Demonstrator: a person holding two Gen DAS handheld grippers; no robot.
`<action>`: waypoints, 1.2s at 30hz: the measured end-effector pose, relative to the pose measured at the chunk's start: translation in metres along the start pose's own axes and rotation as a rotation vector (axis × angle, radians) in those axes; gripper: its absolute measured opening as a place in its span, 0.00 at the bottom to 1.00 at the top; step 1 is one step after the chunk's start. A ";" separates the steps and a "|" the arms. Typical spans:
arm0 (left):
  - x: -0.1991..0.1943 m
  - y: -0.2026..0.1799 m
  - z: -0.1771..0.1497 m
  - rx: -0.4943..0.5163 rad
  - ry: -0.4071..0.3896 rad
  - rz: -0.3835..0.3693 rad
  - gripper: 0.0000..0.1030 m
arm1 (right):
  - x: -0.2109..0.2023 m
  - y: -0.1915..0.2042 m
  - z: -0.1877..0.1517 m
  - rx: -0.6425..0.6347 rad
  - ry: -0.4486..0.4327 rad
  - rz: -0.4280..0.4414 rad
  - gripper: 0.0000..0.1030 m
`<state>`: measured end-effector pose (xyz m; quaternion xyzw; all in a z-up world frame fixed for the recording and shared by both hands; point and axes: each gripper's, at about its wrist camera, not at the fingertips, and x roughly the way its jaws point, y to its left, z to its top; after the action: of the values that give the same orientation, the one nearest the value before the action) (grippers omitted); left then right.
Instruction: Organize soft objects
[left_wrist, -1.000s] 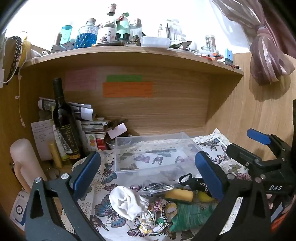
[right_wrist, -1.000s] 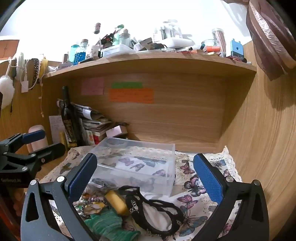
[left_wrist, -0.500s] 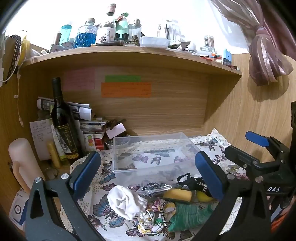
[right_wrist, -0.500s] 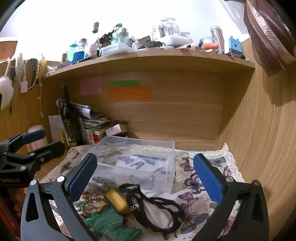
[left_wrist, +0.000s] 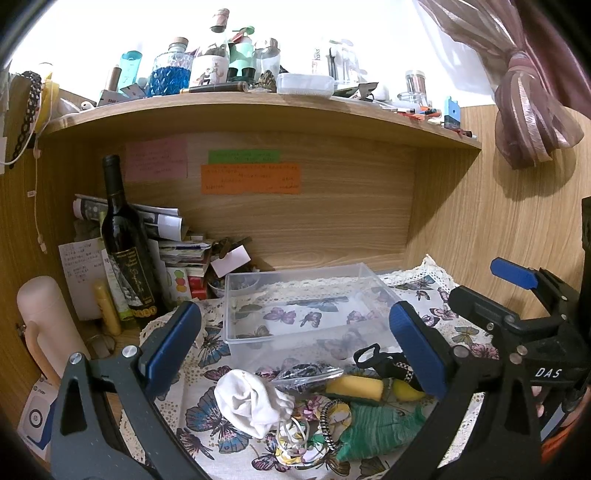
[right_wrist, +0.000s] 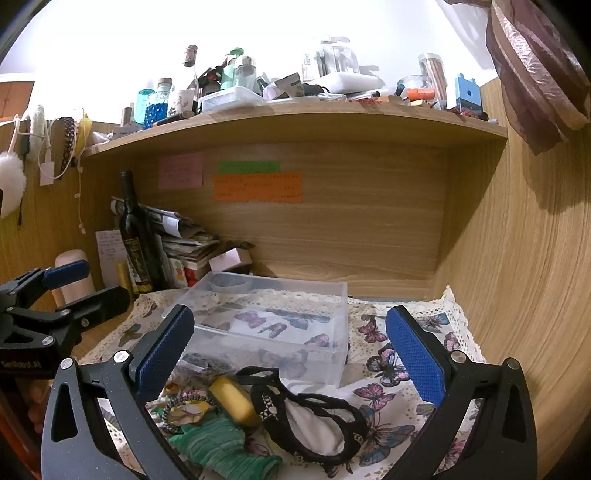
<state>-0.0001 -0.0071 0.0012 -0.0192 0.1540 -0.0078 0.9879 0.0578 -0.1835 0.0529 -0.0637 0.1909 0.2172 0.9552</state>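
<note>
Since the earlier frames both views have shifted only slightly; the objects lie as before. Wooden alcove with shelf (left_wrist: 258, 110) above; butterfly-print cloth (right_wrist: 384, 369) covering the tabletop. Clear plastic box (left_wrist: 295, 295), empty, at the cloth's centre, its near wall just behind the pile of soft objects. Left tool (left_wrist: 291, 354), fingers wide apart, holding nothing, above the pile's left part; right tool (right_wrist: 288, 354), fingers likewise wide apart and empty, above its right part. Wine bottle (left_wrist: 127, 251) upright at the left, well apart from the box. Pile, in descending size: green knitted item (left_wrist: 376, 432) at the near edge; white sock (left_wrist: 251, 398), bunched, to its left; black lace-trimmed garment (right_wrist: 306, 421) to the right, beside the yellow sponge (left_wrist: 354, 387); beaded hair tie (left_wrist: 327, 421) touching the green item.
</note>
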 end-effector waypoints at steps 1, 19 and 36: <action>-0.001 -0.001 -0.001 0.002 -0.001 -0.002 1.00 | 0.000 0.000 0.000 0.000 -0.001 0.000 1.00; -0.001 -0.001 -0.002 0.003 -0.003 -0.004 1.00 | -0.003 0.000 0.000 0.008 -0.004 0.006 1.00; -0.001 -0.005 -0.002 0.002 -0.001 -0.014 1.00 | -0.004 0.001 0.001 0.012 -0.006 0.008 1.00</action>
<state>-0.0019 -0.0119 -0.0007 -0.0191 0.1534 -0.0146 0.9879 0.0544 -0.1844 0.0552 -0.0565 0.1895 0.2200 0.9552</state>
